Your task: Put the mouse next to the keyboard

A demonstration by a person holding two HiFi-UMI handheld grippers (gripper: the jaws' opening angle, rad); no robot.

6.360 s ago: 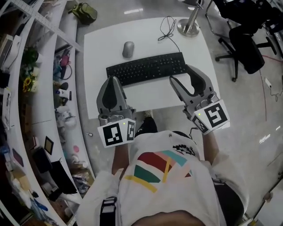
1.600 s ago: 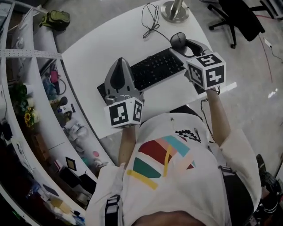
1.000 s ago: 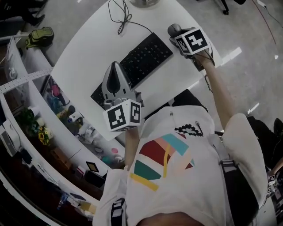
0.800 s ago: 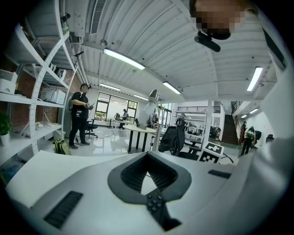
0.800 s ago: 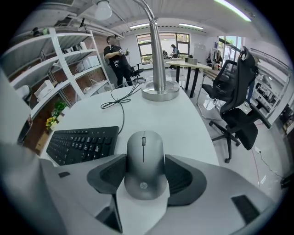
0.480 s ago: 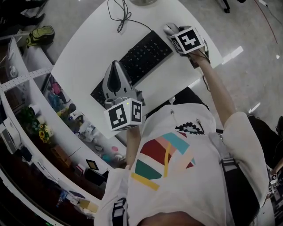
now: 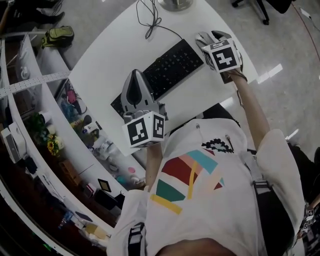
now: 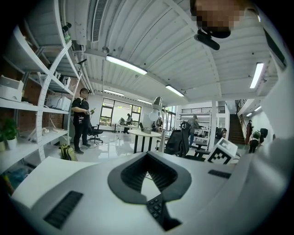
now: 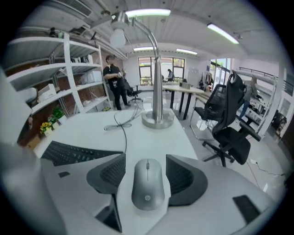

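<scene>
A grey mouse (image 7: 201, 37) (image 9: 147, 183) lies on the white table (image 7: 115, 55), just off the right end of the black keyboard (image 7: 170, 67) (image 9: 69, 153). My right gripper (image 7: 211, 36) (image 9: 146, 160) straddles the mouse with its dark pads against the mouse's two sides. The mouse's underside rests on the tabletop. My left gripper (image 7: 134, 74) (image 8: 148, 153) hovers over the keyboard's left end. Its jaws meet at the tips and hold nothing.
A lamp base (image 7: 175, 4) (image 9: 157, 118) stands behind the keyboard, and a black cable (image 7: 155, 25) trails from near it. The table's right edge runs close to the mouse. Cluttered shelves (image 7: 30, 100) line the left side. An office chair (image 9: 225, 119) stands beyond the table.
The mouse, which first lay behind the keyboard's left part, now sits at its right end in my right gripper. Over the last second both grippers have barely moved; only the head view has shifted.
</scene>
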